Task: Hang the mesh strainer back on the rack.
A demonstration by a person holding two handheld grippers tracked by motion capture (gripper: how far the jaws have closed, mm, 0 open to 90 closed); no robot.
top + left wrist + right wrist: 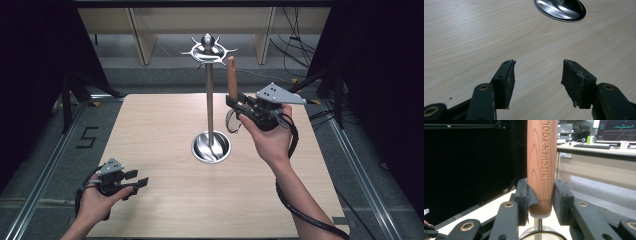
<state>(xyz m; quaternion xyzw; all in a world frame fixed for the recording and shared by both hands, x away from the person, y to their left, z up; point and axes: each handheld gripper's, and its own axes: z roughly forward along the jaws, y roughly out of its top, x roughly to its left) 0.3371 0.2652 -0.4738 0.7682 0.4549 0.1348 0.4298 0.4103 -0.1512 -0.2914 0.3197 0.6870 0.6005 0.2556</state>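
A steel utensil stand [209, 90] rises from a round dish base [211, 147] in the middle of the table, with hook arms [207, 50] at its top. My right gripper [235, 107] is shut on a kitchen tool's wooden handle [231, 75], held upright just right of the pole. In the right gripper view the handle [542, 165] reads "KITCHEN TOOL", and a round mesh head [540, 233] hangs below the jaws. My left gripper [136, 180] rests low at the front left, open; its pads [507, 80] hold nothing above bare wood, with the base [560, 8] beyond.
The light wooden table [165, 200] has metal floor rails along both sides. Cables [295, 200] trail from the right gripper past the forearm. Black curtains stand left and right, and wooden legs and cables lie beyond the far edge.
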